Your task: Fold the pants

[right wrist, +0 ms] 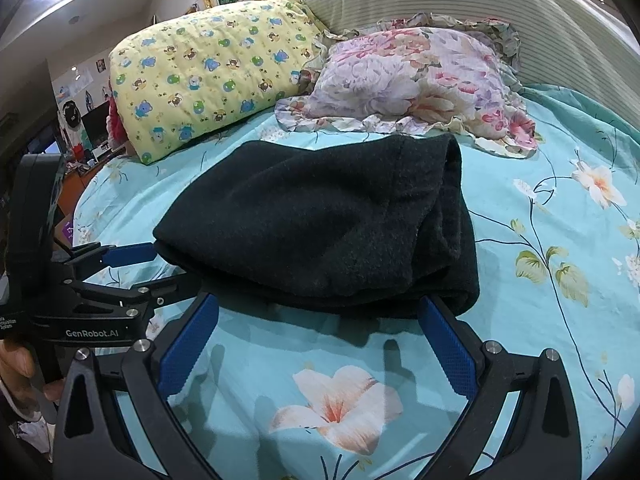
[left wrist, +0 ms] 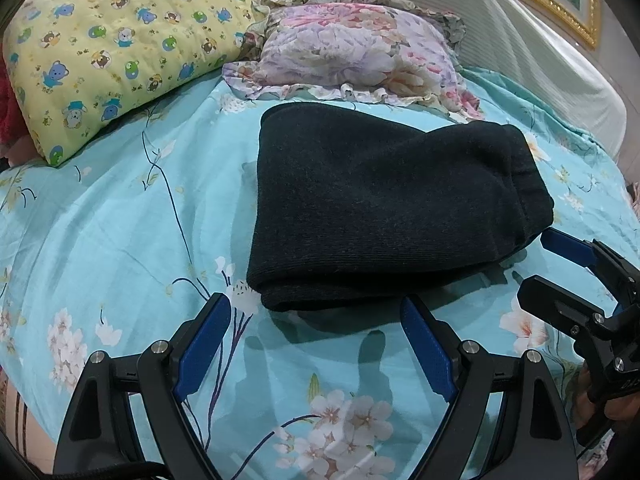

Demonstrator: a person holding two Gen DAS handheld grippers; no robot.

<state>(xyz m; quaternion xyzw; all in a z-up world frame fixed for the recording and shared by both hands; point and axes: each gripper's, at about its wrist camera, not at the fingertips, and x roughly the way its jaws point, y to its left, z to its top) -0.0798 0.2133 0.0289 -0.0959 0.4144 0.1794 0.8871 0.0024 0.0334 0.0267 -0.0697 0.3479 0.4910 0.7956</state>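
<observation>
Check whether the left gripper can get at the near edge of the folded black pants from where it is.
Probably yes. The left gripper is open, with the folded black pants just ahead of its fingertips and only bare floral bedsheet between. The right gripper sits off to the side.

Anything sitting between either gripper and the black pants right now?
Nothing visible. The left gripper and right gripper both hang open just short of the near edge of the folded pants, with only bare floral bedsheet between.
</observation>
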